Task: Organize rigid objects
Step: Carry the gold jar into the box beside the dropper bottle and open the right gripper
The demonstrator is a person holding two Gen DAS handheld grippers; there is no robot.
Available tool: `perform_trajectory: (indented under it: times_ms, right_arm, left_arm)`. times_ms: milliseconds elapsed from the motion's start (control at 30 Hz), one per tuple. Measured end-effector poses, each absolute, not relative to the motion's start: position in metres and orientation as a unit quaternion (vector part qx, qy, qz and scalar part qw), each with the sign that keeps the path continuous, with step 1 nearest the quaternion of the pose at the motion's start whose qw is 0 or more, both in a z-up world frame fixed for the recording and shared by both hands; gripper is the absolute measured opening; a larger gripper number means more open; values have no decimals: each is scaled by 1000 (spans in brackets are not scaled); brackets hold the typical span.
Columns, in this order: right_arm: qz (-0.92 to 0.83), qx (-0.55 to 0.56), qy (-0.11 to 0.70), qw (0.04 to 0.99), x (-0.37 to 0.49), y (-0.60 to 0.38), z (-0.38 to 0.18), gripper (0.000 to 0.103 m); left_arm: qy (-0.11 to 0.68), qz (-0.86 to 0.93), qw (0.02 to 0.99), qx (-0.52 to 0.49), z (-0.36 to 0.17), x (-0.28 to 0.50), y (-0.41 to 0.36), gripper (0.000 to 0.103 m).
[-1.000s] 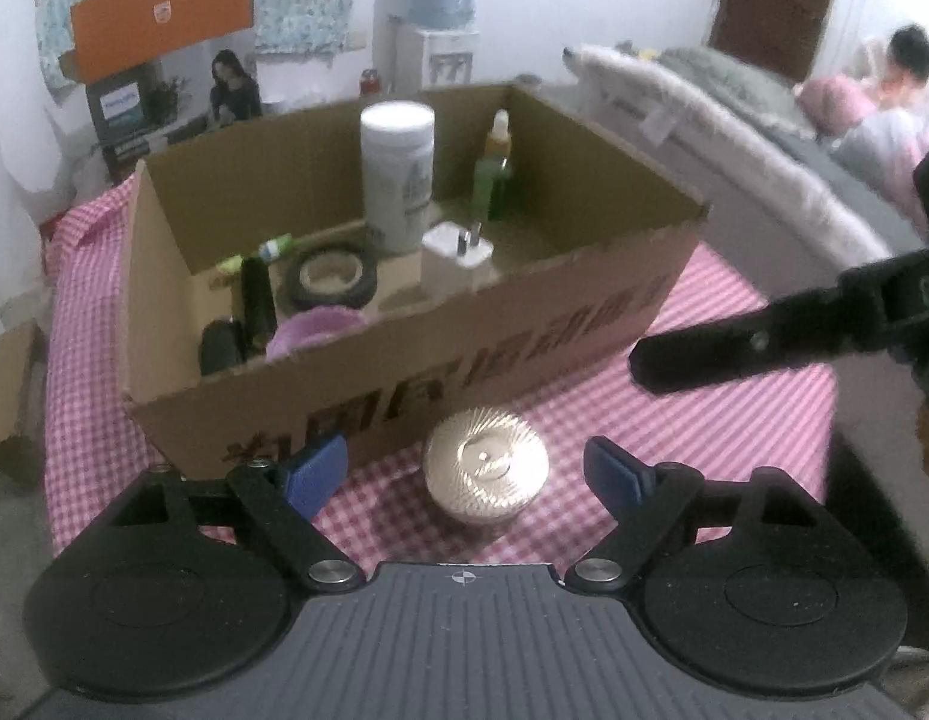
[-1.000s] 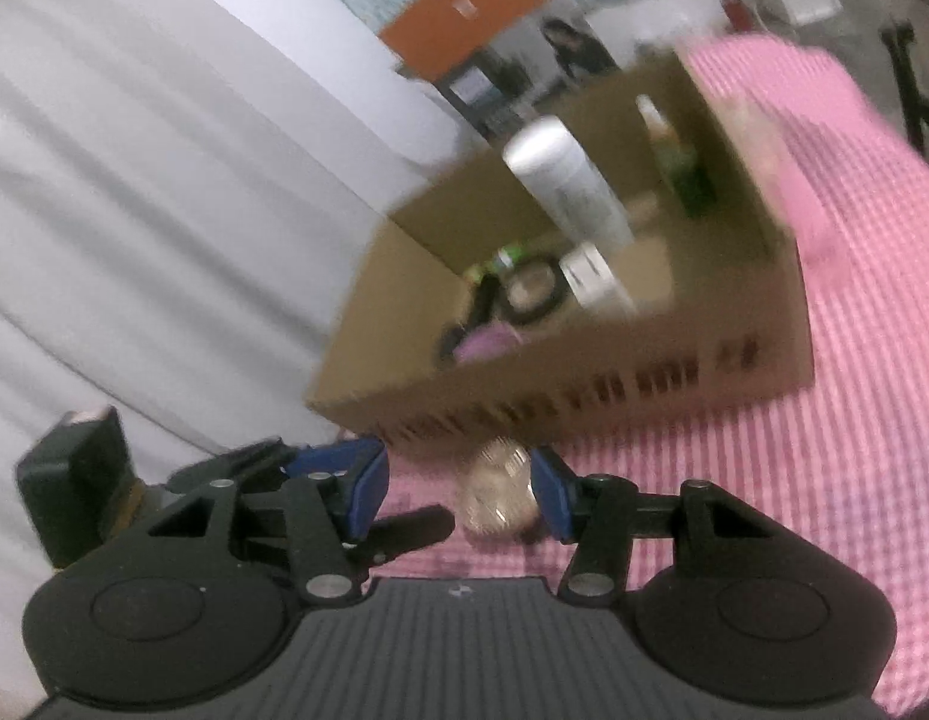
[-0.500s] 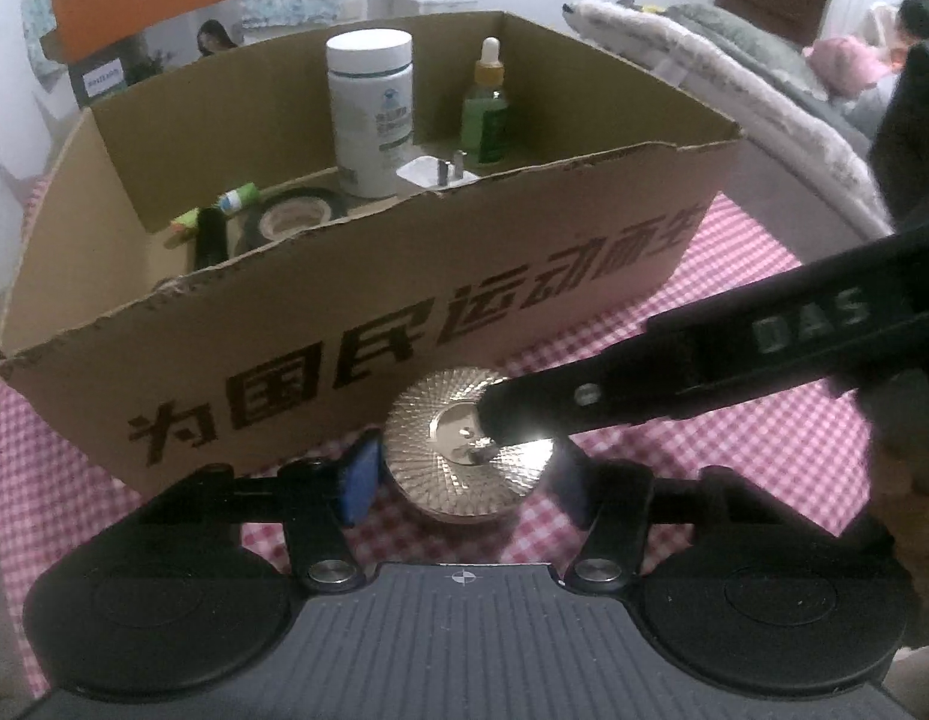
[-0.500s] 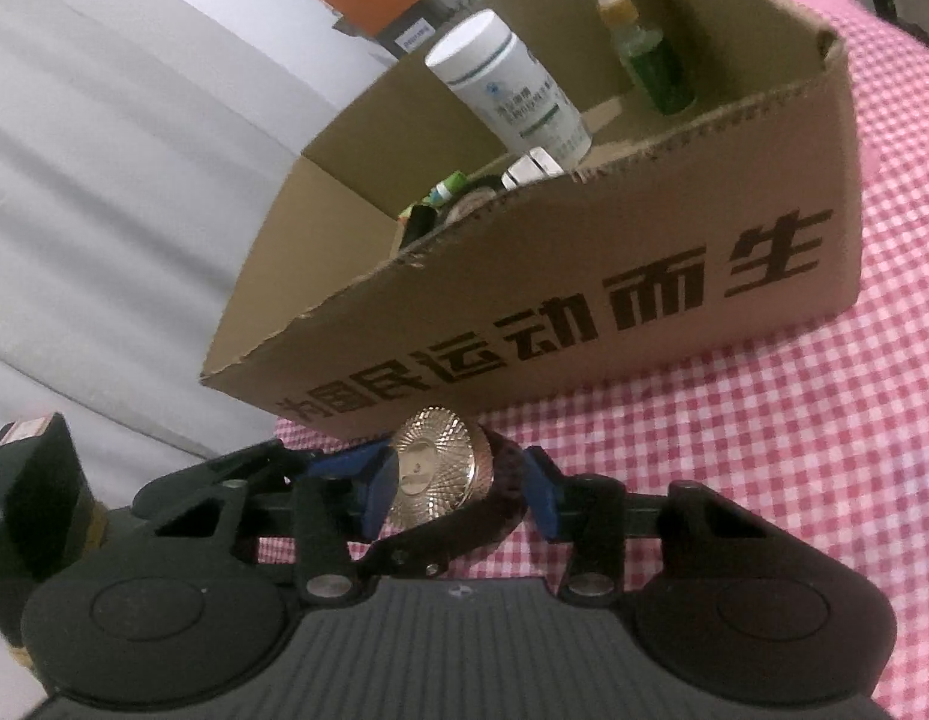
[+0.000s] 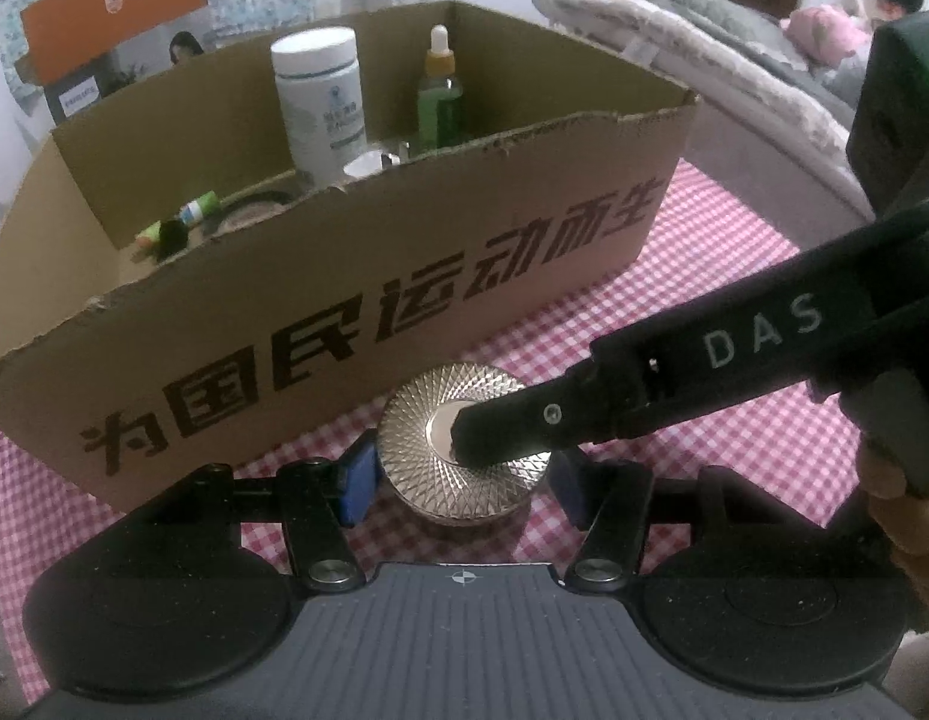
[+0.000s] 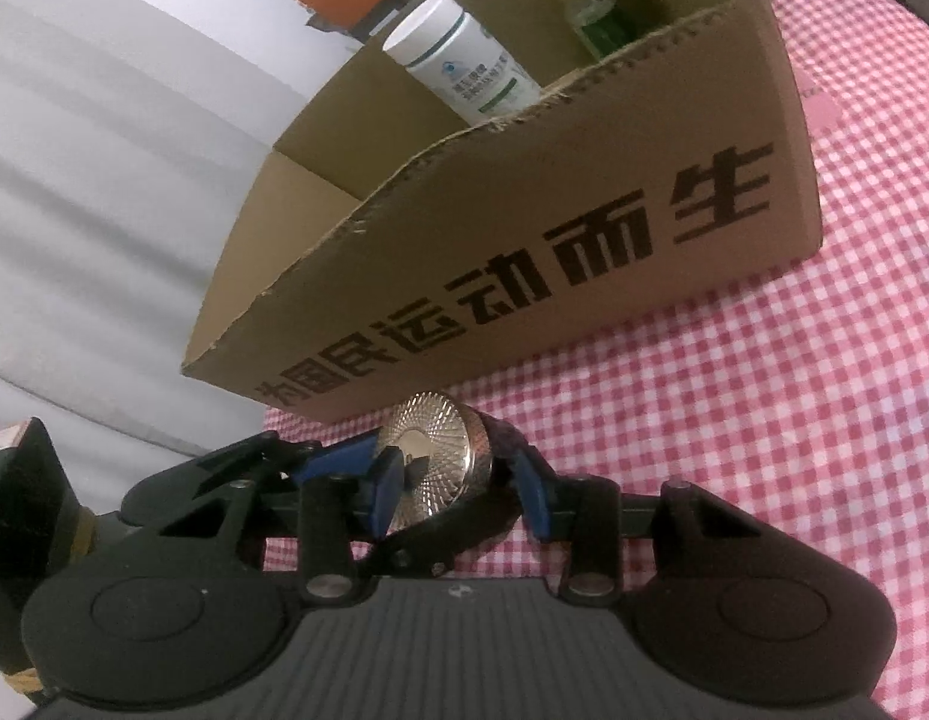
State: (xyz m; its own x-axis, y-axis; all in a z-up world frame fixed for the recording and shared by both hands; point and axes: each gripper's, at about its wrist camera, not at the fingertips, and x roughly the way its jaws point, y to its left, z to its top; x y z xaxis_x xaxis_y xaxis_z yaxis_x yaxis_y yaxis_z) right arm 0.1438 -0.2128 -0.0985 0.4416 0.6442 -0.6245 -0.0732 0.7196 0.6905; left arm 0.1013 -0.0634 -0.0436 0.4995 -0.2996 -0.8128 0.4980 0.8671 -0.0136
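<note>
The gold-lidded jar sits on the checked surface before the box. Left claw pinches its sides, steadying it; right claw seems clamped top-to-bottom, having just tightened, probably for lifting.

The tablecloth is a pink-and-white check. The cardboard box is plain brown with dark brown printed characters. The round jar has a gold lid cut in a fine radiating diamond pattern. Inside the box stand a white bottle and a green dropper bottle with a pale cap
</note>
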Motion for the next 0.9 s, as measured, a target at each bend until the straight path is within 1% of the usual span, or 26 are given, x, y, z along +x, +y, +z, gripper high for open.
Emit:
perform_trajectory:
  times_ms: [233,900]
  right_arm:
    - [226,299,476,796,148,-213,-100,47]
    - [233,289,471,800,141,-207,-94,47]
  left_arm:
    - [448,-225,858,108,-49,109,-66,58]
    - [446,-219,862,105,-42,97,-63,57]
